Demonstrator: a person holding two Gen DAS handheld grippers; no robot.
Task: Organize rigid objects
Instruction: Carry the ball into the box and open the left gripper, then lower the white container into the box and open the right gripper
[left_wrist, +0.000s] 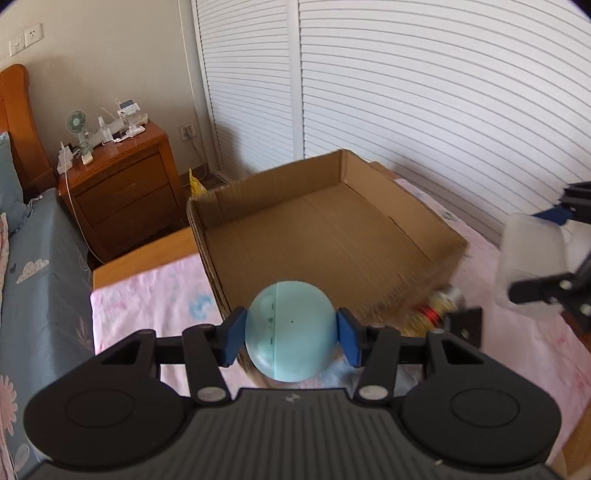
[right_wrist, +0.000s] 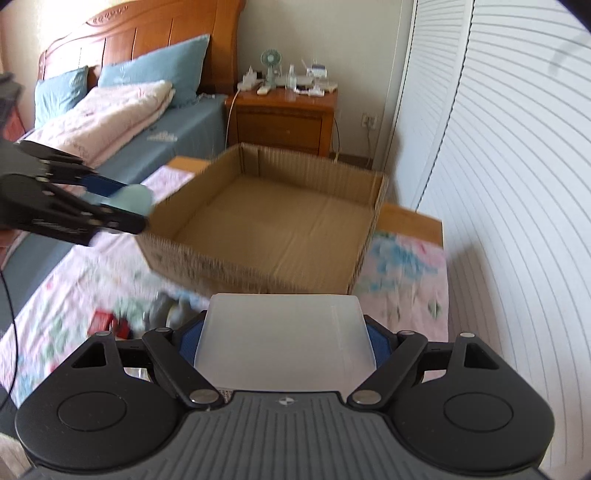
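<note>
The left gripper (left_wrist: 291, 334) has its fingers clenched on a pale blue ball (left_wrist: 291, 330); the right gripper (right_wrist: 284, 339) grasps a frosted plastic box (right_wrist: 284, 332). The empty cardboard box (right_wrist: 280, 218) lies just ahead and below both. Blurred items on the bedspread (right_wrist: 406, 266) stay unclear.

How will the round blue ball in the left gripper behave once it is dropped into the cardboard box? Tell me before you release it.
The blue ball looks smooth and rigid, so it would likely roll across the flat floor of the cardboard box until a wall stops it. The left gripper pinches it only at two side points, so it may slip easily. It seems light and hollow.
</note>
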